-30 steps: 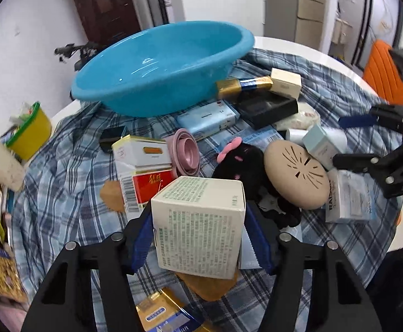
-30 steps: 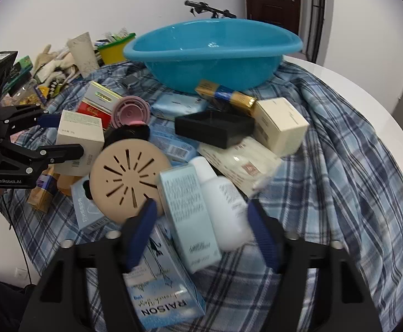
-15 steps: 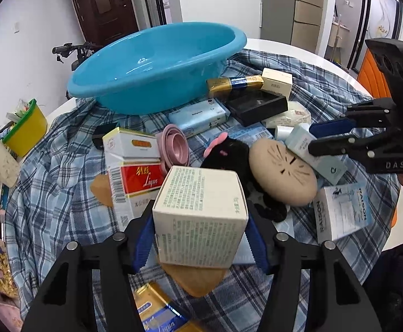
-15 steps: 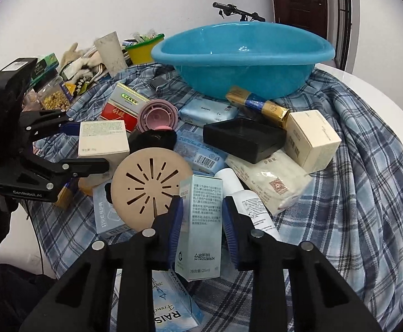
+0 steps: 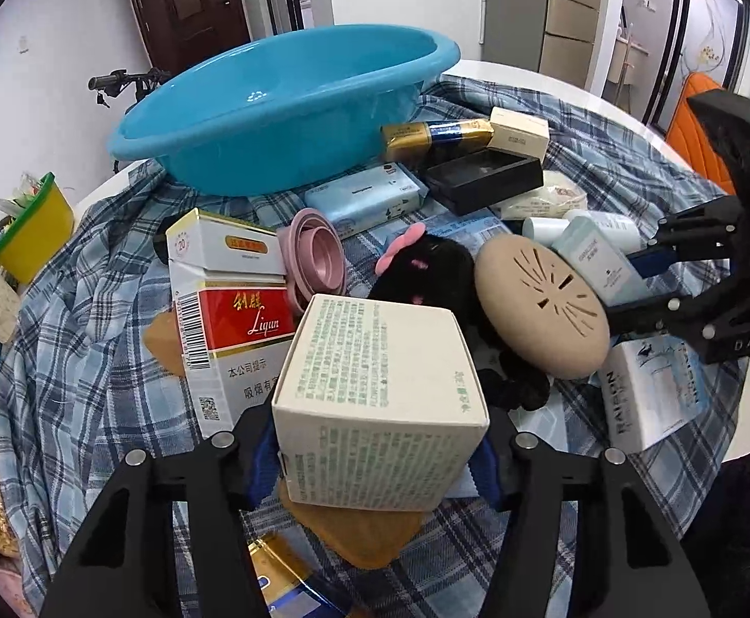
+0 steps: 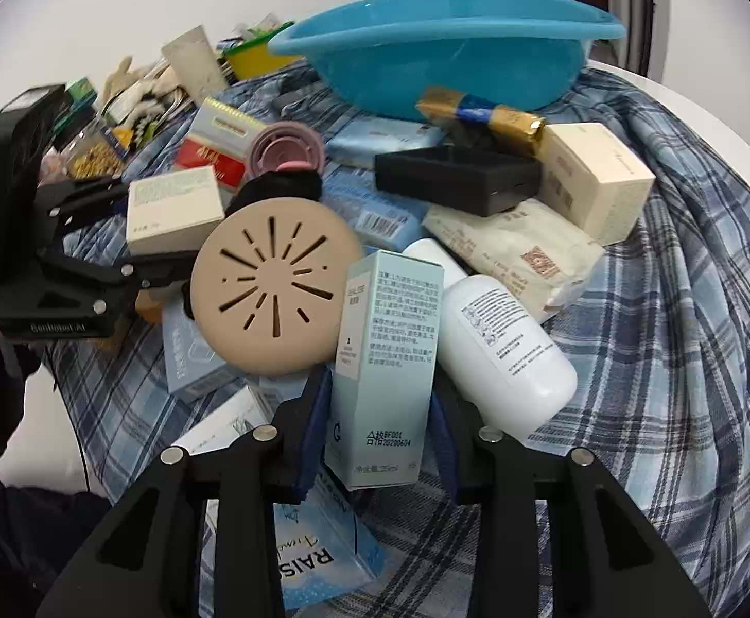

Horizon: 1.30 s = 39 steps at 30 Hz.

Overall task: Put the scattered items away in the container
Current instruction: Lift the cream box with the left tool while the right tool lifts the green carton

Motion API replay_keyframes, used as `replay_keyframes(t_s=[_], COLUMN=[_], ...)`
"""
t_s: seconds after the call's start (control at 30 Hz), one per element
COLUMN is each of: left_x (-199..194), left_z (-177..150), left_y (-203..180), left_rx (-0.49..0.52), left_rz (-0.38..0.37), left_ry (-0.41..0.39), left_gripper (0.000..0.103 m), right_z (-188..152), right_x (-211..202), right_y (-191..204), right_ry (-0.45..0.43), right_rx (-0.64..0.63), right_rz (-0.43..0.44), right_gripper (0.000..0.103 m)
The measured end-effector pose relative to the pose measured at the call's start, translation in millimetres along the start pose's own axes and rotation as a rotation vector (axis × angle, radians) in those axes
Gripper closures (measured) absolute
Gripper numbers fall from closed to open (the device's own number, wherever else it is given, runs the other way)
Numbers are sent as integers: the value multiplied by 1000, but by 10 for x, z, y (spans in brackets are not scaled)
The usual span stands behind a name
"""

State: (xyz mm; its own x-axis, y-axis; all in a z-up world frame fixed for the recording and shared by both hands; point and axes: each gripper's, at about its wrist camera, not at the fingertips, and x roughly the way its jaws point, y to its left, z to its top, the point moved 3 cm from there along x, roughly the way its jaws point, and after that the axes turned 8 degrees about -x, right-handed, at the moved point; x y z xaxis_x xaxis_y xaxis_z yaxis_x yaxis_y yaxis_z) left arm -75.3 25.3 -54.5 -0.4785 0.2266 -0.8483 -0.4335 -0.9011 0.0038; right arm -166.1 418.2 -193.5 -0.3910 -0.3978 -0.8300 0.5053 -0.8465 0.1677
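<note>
1. The blue plastic basin (image 5: 292, 103) is seen at the far side of the plaid-covered table (image 6: 683, 309); nothing is seen inside it.
2. A cream carton with green print (image 5: 380, 412) is clamped between the pads of the left gripper (image 5: 377, 456), raised above the clutter.
3. A tall pale-blue carton (image 6: 387, 360) is held upright in the right gripper (image 6: 380, 435), whose jaws are easing apart slightly (the pads are seen against its sides).
4. A black tray (image 6: 457, 180), a white bottle (image 6: 503, 345) and a tan slotted disc (image 6: 272, 283) are crowded between grippers and basin.
5. Bare cloth is left only at the right, toward the table's rounded edge.
</note>
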Motion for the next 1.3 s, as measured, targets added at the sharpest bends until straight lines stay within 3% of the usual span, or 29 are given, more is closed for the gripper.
replay_keyframes(t_s=[0.2, 0.3, 0.8, 0.97, 1.1, 1.3], left_x=[-81, -192, -670, -785, -820, -708], left_z=[-2, 20, 158, 159, 108, 71], left_y=[-36, -14, -59, -136, -200, -235], left_rx=[-4, -38, -309, -367, -372, -370], left_rz=[11, 33, 230, 268, 303, 290], left_ry=[-26, -73, -413, -529, -598, -575], left_gripper=[43, 43, 43, 43, 43, 43], right_z=[14, 65, 264, 282, 279, 257], right_x=[-200, -323, -753, -815, -798, -751], right_y=[-3, -12, 295, 448, 499, 487], right_ry=[-84, -143, -437, -535, -561, -556], right_rx=[38, 68, 16, -13, -27, -18], right_rz=[-53, -163, -469, -509, -534, -531], right_gripper=[72, 72, 73, 73, 73, 73])
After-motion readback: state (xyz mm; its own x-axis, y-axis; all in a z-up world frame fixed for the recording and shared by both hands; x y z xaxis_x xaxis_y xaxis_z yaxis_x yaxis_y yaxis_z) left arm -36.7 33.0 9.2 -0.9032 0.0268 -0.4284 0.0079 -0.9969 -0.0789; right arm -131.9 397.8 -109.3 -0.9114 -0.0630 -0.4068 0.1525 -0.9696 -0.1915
